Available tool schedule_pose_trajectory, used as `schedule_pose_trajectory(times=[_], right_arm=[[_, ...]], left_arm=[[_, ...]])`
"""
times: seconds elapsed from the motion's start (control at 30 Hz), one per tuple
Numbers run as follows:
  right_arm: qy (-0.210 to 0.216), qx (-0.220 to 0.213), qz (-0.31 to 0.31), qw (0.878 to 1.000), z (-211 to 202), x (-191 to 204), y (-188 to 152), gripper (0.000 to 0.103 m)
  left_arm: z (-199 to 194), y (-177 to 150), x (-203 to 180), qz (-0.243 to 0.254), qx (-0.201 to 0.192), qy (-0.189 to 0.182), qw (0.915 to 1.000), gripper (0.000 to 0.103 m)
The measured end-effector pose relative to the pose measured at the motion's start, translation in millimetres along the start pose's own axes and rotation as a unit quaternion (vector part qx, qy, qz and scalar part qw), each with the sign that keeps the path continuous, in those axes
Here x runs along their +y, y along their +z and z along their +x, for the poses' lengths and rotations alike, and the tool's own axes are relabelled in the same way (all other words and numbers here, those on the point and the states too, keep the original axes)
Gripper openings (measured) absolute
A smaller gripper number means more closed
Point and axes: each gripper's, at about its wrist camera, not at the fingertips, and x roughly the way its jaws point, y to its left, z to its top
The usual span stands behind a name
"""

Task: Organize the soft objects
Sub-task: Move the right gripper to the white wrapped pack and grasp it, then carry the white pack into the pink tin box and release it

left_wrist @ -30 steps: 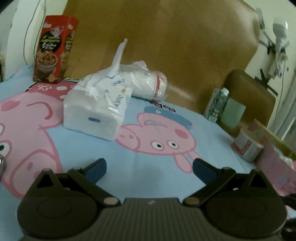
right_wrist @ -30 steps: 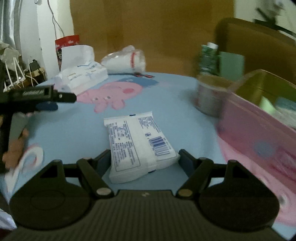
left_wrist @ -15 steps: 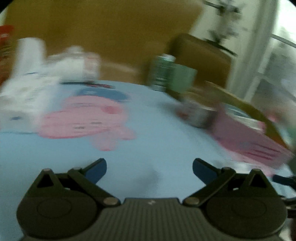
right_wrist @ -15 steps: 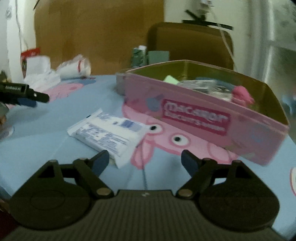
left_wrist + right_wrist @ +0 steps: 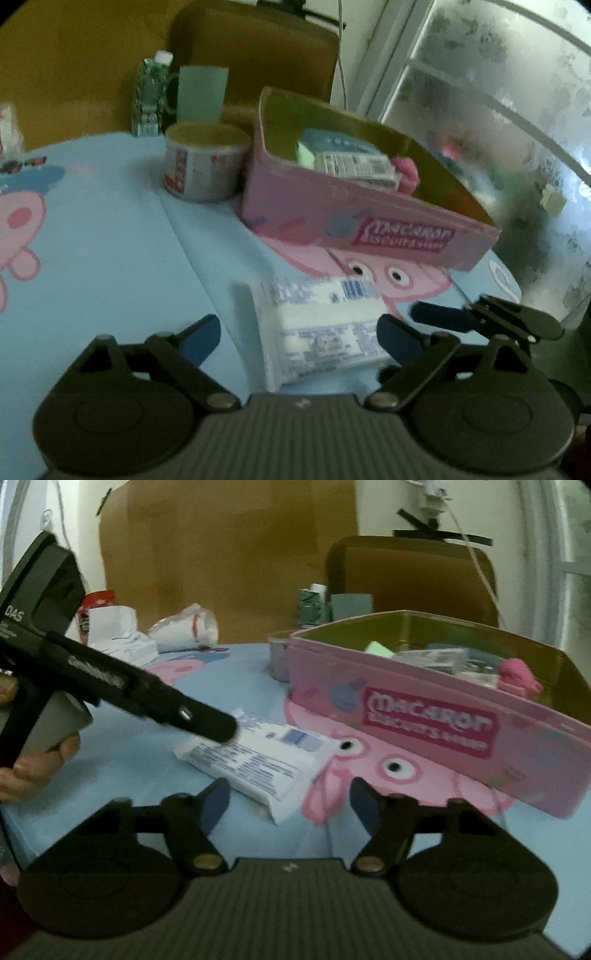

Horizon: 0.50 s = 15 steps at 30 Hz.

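While my left gripper point(image 5: 299, 334) reaches around the white tissue pack point(image 5: 319, 325) with its jaws just closing in, the pack lies flat on the blue cloth point(image 5: 110, 240), just in front of the pink tin point(image 5: 354, 221), and no pad presses on it yet. From my right gripper point(image 5: 290, 799), the pack's long side runs from far left to near right, slanting toward me, with its near end between my apart fingers. Those jaws have just been closing too, and I hold nothing in either one.
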Motion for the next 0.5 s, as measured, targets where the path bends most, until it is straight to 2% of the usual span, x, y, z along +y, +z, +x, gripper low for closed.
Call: schedule_pose_trajectory(times=[0.07, 0.13, 0.17, 0.23, 0.37, 0.5], right_arm=[[0.006, 0.006, -0.008, 1.0, 8, 2, 1, 0.062], [0.003, 0.004, -0.02, 1.0, 12, 5, -2, 0.058], [0.006, 0.0, -0.026, 1.0, 13, 7, -3, 0.052], [0.007, -0.008, -0.026, 1.0, 11, 10, -2, 0.049], [-0.003, -0.056, -0.016, 0.998, -9, 3, 5, 0.047], [-0.035, -0.109, -0.005, 0.993, -25, -12, 27, 0.047]], left_arm=[[2, -4, -6, 0.013, -0.005, 0.007, 0.9999, 0.091], [4, -6, -13, 0.033, -0.005, 0.004, 0.9994, 0.08], [4, -6, -17, 0.037, -0.002, -0.002, 0.9993, 0.078], [3, -3, -23, 0.044, -0.009, 0.007, 0.999, 0.078], [-17, 14, -41, 0.073, -0.063, -0.009, 0.9953, 0.078], [-26, 51, -65, 0.111, -0.105, -0.021, 0.988, 0.078]])
